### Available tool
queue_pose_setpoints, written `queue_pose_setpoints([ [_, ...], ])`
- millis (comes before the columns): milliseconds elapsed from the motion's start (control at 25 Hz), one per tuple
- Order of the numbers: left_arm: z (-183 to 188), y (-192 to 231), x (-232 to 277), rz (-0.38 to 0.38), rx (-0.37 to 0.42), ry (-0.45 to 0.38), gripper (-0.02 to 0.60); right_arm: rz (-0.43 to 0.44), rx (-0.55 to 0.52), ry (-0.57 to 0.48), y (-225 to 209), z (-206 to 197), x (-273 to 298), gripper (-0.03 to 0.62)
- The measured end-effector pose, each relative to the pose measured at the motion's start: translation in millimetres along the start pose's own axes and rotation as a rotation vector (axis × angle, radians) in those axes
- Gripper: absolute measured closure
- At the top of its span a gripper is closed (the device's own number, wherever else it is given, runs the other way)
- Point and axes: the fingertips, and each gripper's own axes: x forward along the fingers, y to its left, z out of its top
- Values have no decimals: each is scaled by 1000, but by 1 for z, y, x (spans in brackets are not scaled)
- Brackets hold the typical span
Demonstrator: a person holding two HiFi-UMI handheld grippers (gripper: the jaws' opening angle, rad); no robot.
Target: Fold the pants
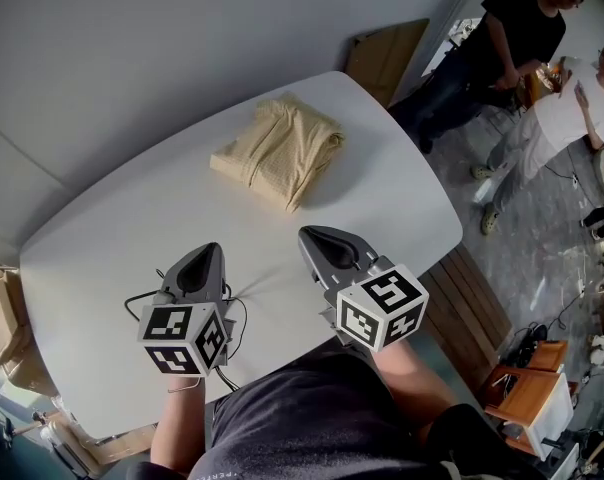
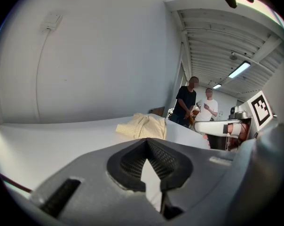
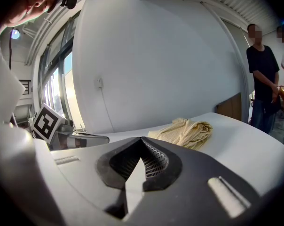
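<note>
The pale yellow pants [image 1: 279, 151] lie folded in a compact bundle at the far middle of the white table [image 1: 112, 258]. They show ahead in the left gripper view as pants [image 2: 143, 125] and in the right gripper view as pants [image 3: 183, 131]. My left gripper [image 1: 208, 250] hovers over the near part of the table, shut and empty. Beside it my right gripper [image 1: 307, 233] is also shut, holding nothing. Both are well short of the bundle. The left gripper [image 2: 145, 140] and right gripper [image 3: 142, 139] jaws meet at their tips.
Two people [image 1: 522, 38] stand on the floor beyond the table's right end. A brown board [image 1: 385, 56] leans on the wall behind the table. Wooden boxes [image 1: 530, 388] sit on the floor at right. A grey wall runs behind the table.
</note>
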Motion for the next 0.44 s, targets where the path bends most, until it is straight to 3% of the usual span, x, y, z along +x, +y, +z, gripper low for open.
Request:
queue_pose_setpoints([
  [440, -5, 6, -8, -21, -59, -8, 578, 33, -12, -2, 11, 0, 0, 594],
])
